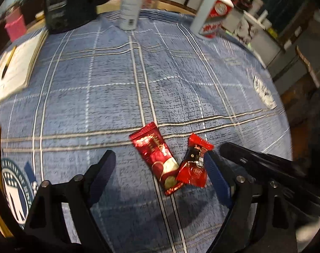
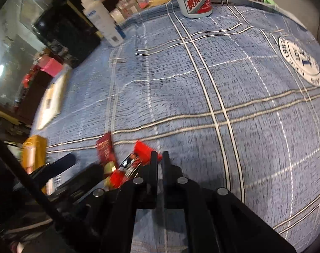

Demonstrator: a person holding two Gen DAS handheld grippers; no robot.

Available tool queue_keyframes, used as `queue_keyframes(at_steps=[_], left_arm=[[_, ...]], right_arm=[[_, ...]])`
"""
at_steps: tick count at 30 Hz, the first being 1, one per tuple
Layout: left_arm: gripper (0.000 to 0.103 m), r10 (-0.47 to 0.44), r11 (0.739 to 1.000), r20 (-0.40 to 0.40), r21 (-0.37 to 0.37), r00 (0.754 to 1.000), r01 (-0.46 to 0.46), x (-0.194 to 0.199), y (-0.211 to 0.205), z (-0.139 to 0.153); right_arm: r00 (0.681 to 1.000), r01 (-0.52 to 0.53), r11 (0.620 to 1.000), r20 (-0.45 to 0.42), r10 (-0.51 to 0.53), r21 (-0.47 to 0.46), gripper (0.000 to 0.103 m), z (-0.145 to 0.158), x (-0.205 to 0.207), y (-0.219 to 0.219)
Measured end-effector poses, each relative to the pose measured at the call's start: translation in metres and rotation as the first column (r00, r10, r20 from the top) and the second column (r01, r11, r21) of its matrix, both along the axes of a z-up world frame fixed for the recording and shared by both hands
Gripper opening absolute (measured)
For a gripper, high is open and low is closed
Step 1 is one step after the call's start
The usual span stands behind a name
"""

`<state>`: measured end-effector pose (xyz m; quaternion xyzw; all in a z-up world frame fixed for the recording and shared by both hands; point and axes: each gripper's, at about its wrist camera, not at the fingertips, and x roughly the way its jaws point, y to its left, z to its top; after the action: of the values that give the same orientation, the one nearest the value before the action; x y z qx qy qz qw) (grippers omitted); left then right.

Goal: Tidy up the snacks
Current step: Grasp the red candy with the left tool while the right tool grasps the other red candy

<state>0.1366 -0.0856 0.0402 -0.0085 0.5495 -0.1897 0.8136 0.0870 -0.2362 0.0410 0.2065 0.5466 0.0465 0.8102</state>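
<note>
Two red snack packets lie on the blue plaid cloth (image 1: pixel 118 97). The longer packet (image 1: pixel 158 158) lies diagonally; the shorter crumpled one (image 1: pixel 193 164) touches its lower right end. My left gripper (image 1: pixel 160 164) is open, its fingers on either side of both packets, just above the cloth. My right gripper (image 2: pixel 159 158) is shut and empty; its tips sit at the right of the crumpled packet (image 2: pixel 136 158), and its black body shows in the left wrist view (image 1: pixel 265 164). The longer packet (image 2: pixel 106 149) appears blurred further left.
A black kettle (image 1: pixel 69 2), a white bottle (image 1: pixel 131 4) and a red-and-white liquor box (image 1: pixel 210 14) stand at the cloth's far edge. Papers (image 1: pixel 14 67) lie at the left. A yellow packet (image 2: pixel 33 154) lies left of the snacks. A round logo (image 2: pixel 301 61) marks the cloth.
</note>
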Motion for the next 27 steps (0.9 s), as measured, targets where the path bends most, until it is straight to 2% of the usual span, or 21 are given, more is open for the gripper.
queue_keyframes(at_steps=[2,4,7,9,14,18,20,22,23,24,25,26,27], left_arm=[[0.062,-0.018,0.999,-0.004,0.042,1.0,0.018,0.003,-0.007,-0.006],[0.047,-0.021,0.998,-0.03,0.051,0.999,0.023,0.005,-0.009,-0.012],[0.037,-0.014,0.997,-0.015,0.075,1.0,0.015,0.003,-0.002,-0.012],[0.037,-0.001,0.997,-0.021,0.079,1.0,0.002,0.001,0.008,-0.011],[0.036,0.033,0.994,-0.007,0.1,0.999,-0.032,-0.01,0.035,-0.01],[0.039,0.031,0.994,0.006,0.101,1.0,-0.031,-0.01,0.036,-0.011],[0.045,0.028,0.994,0.006,0.102,1.0,-0.028,-0.006,0.032,-0.011],[0.047,0.023,0.994,0.017,0.106,1.0,-0.025,-0.001,0.029,-0.012],[0.047,0.018,0.993,0.023,0.114,1.0,-0.02,0.001,0.026,-0.013],[0.046,0.012,0.992,0.029,0.127,1.0,-0.015,0.001,0.025,-0.013],[0.034,0.011,0.991,0.033,0.131,0.999,-0.015,0.0,0.025,-0.013],[0.027,0.008,0.992,0.032,0.123,0.999,-0.012,-0.002,0.027,-0.012],[0.027,0.008,0.994,0.026,0.106,1.0,-0.011,-0.003,0.03,-0.011]], right_arm=[[1.0,-0.004,0.999,0.011,0.003,0.032,0.005,0.005,-0.006,-0.002],[1.0,-0.01,0.999,0.017,0.009,0.048,0.012,0.008,-0.007,0.001],[0.999,-0.026,0.998,0.034,0.024,0.06,0.027,0.011,-0.01,0.005],[0.999,-0.031,0.998,0.035,0.029,0.054,0.033,0.009,-0.007,0.009],[0.999,-0.047,0.998,0.002,0.047,0.034,0.037,-0.006,0.005,0.025],[0.997,-0.067,0.995,0.017,0.069,-0.077,0.037,-0.011,0.008,0.044],[0.997,-0.073,0.989,0.028,0.078,-0.132,0.037,-0.011,0.011,0.051],[0.996,-0.076,0.981,0.025,0.082,-0.177,0.023,-0.011,0.012,0.054],[0.996,-0.085,0.978,0.025,0.091,-0.191,0.023,-0.012,0.013,0.056],[0.995,-0.088,0.978,0.024,0.094,-0.189,0.023,-0.012,0.012,0.055],[0.995,-0.088,0.979,0.022,0.094,-0.186,0.023,-0.013,0.012,0.054],[0.995,-0.089,0.979,0.021,0.095,-0.183,0.023,-0.013,0.01,0.053],[0.995,-0.089,0.979,0.02,0.094,-0.183,0.023,-0.013,0.007,0.051]])
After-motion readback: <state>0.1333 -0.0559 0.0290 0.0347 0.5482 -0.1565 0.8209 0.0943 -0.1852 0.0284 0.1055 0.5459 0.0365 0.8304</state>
